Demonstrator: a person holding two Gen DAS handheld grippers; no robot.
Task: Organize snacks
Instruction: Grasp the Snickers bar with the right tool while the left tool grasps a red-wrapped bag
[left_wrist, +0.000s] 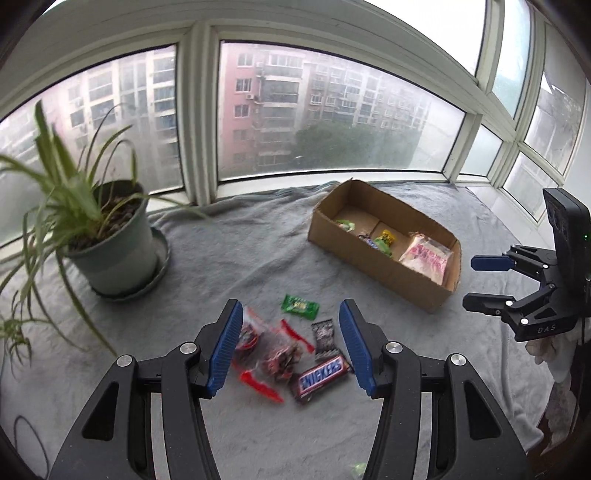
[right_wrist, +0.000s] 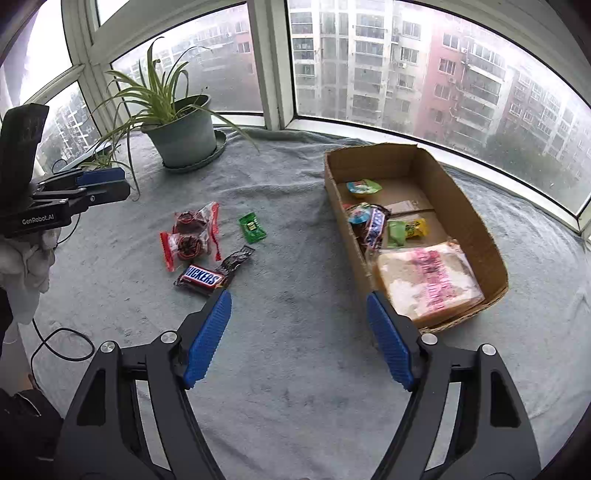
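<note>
Left tool: my left tool (left_wrist: 291, 341) hangs released above the loose snacks, blue pads apart, nothing pressed between them.
Right tool: my right tool (right_wrist: 299, 338) is released too, jaws wide over bare blanket, nothing between them.
Surface: a grey fleece blanket (right_wrist: 295, 369) covers the window ledge.
Loose snacks: near the left, close together, lie a brown Snickers bar (right_wrist: 201, 278), two clear red-edged packets of dark dried fruit (right_wrist: 190, 238), a small black foil sachet (right_wrist: 236, 260) and a green sweet wrapper (right_wrist: 252, 228).
Box: an open brown cardboard box (right_wrist: 476, 236) sits to the right, well apart from the loose snacks.
Box contents: a clear-wrapped pale cake with pink lettering (right_wrist: 428, 282) at the near end; further in, a second Snickers bar (right_wrist: 375, 223) and small green and yellow wrapped sweets (right_wrist: 408, 230).
Far left: a spider plant in a grey-green pot (right_wrist: 184, 133) stands on a saucer by the window.
</note>
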